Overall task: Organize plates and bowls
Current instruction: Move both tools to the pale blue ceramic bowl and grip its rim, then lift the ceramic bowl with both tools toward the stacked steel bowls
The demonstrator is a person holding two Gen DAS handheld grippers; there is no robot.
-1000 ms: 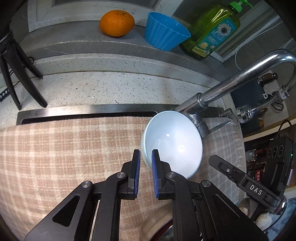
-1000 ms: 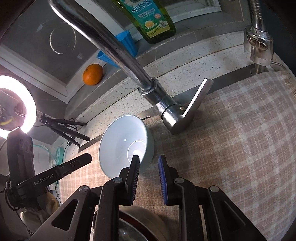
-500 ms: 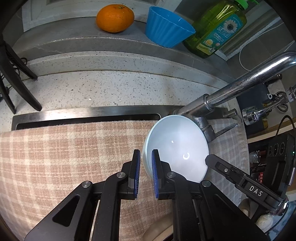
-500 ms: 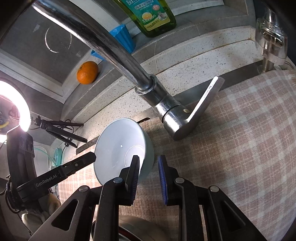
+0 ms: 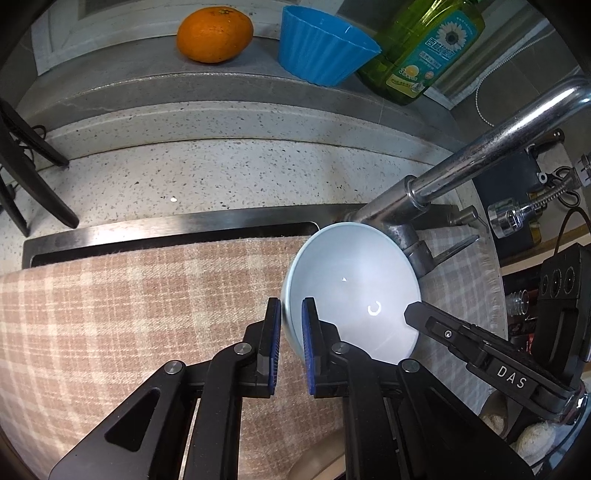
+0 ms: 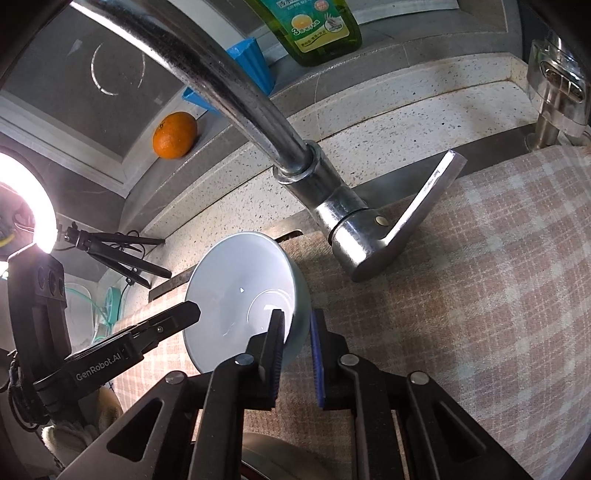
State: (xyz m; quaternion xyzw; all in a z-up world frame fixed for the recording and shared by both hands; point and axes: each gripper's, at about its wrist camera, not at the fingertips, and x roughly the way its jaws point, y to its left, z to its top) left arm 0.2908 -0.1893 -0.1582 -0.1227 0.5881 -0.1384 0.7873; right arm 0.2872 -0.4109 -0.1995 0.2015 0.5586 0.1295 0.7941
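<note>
Left wrist: fingers pinching bowl rim.

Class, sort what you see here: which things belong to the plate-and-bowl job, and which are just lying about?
In the job: bowl, left claw, right claw, both gripping its rim.

Lying about: orange, blue cup, soap bottle, faucet, checked cloth.

Pale blue-white bowl, glossy, unpatterned. Cloth: beige-and-cream plaid check. Gripper pads: blue, on black frames. Orange: plain orange. Fluted cup: bright blue. Dish soap bottle: translucent green, label with a white daisy. Faucet: polished chrome. Counter: off-white with dark speckles.
</note>
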